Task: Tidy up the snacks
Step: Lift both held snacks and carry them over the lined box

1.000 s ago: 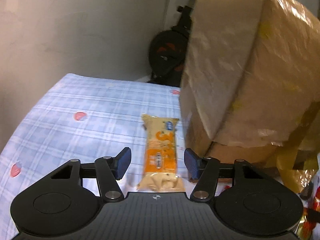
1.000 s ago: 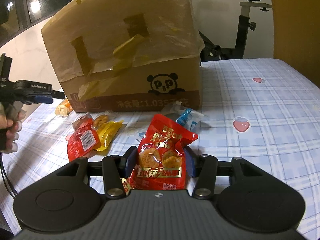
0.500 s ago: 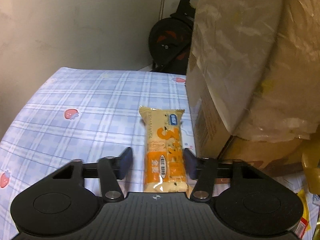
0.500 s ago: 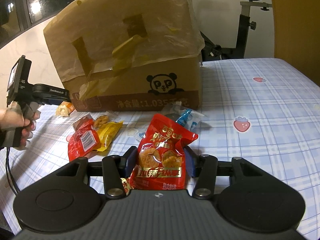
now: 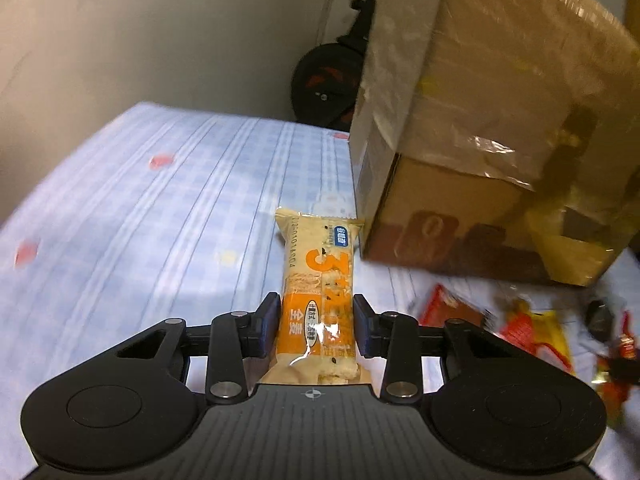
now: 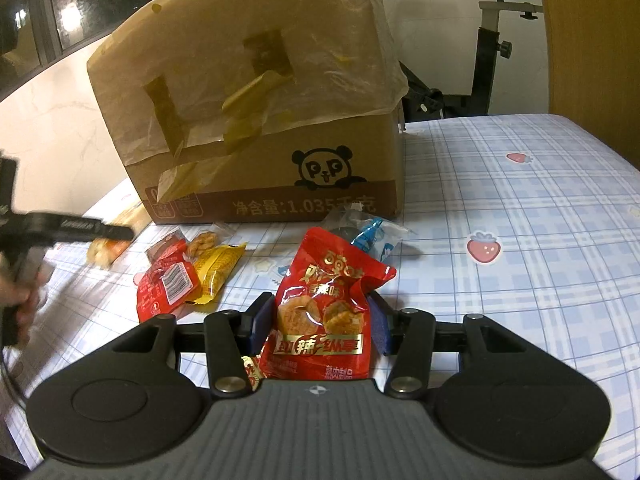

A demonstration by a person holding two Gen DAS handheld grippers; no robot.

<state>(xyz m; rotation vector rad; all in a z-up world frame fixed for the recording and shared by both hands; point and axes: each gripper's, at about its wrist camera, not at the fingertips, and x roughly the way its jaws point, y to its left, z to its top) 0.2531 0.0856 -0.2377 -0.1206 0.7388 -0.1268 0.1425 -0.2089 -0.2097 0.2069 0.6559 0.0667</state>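
Our left gripper [image 5: 316, 322] squeezes an orange cracker bar [image 5: 319, 280], its pads tight on both sides of the wrapper. The bar sits near the left front corner of the big brown box [image 5: 480, 140] on the checked cloth [image 5: 140, 220]. Our right gripper [image 6: 318, 326] pinches a red snack bag [image 6: 324, 316], in front of the box's panda side. More snack packs [image 6: 192, 272] lie between them on the cloth.

A pale blue plaid tablecloth with red strawberry prints [image 6: 520, 216] lies under a brown cardboard box bearing a black panda print [image 6: 280, 152]; before the box, a glossy red snack pouch with gold lettering [image 6: 324, 316].
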